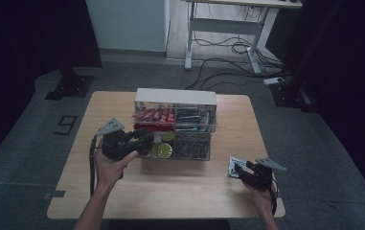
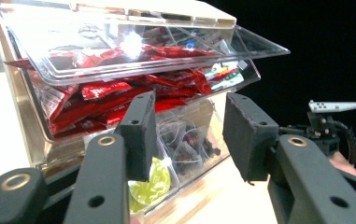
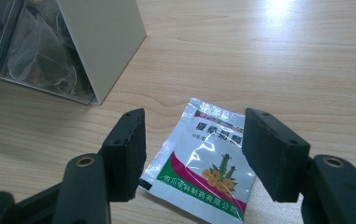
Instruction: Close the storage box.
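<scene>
With our left gripper (image 1: 144,141) open-jawed at the clear plastic drawer organizer (image 1: 175,125), the silver-green foil sachet (image 3: 203,161) still lies unpicked on the near-right tabletop between our right gripper's (image 3: 192,156) open jaws.

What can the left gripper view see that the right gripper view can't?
The left gripper view shows red packets under a raised clear flap, a green-yellow packet lower down, and the right gripper farther off. The left gripper stands open with nothing between its jaws.

The right gripper view shows a silver sachet with a flower picture, lying flat on the table.

Both show the organizer with its clear mesh tea bags, and open black jaws.
</scene>
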Demonstrator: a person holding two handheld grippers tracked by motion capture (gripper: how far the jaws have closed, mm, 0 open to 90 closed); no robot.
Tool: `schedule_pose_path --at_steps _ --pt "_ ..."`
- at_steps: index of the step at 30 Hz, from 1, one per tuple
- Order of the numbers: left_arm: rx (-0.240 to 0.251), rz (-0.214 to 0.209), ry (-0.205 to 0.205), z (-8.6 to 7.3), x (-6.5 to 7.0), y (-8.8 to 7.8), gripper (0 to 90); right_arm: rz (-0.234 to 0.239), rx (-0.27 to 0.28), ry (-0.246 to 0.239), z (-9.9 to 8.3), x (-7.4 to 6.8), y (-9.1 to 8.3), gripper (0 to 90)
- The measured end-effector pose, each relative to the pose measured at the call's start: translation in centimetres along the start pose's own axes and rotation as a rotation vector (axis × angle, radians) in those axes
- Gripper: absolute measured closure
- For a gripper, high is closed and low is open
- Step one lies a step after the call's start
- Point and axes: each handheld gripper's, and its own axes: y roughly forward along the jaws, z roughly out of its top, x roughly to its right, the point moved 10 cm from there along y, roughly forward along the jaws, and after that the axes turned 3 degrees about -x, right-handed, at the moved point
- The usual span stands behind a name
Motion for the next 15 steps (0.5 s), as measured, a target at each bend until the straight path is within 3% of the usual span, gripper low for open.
schedule_pose_path --at_steps 15 --pt "-0.024 0.052 0.047 -2.5 -0.1 -0.7 49.6 0.000 0.007 -0.004 0.1 -0.2 -0.1 39.9"
